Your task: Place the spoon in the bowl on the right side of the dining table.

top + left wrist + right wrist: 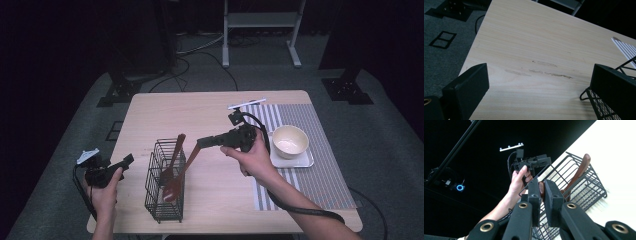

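The right gripper [206, 141] is clenched on the top of a wooden spoon's [182, 167] handle, and the spoon hangs slanted with its bowl end down inside the black wire basket [165, 202]; in the right gripper view the brown handle [541, 190] sits pinched between the two black jaws. A second wooden spoon [174, 159] already stands in the basket, leaning toward the back. So the step in hand looks like putting the spoon into the basket, with the bowl end already inside and only the letting-go left. The next move calls for lowering the handle a little so the spoon rests against the wire rim, then parting the jaws and drawing the gripper up and away toward the striped mat [320, 175] without catching the wires. The left gripper [125, 161] waits just beside the basket's left wall, its jaws released and holding nothing, as the left gripper view shows bare table [531, 50] between them. Room is good: the middle of the table [210, 110] is bare behind and to the right of the basket. The tight spots are the basket's front end, which stands near the table's near edge, and the white bowl [290, 141] on its tray [306, 161] just beside the right hand [255, 159], which a wide pull-back could bump.
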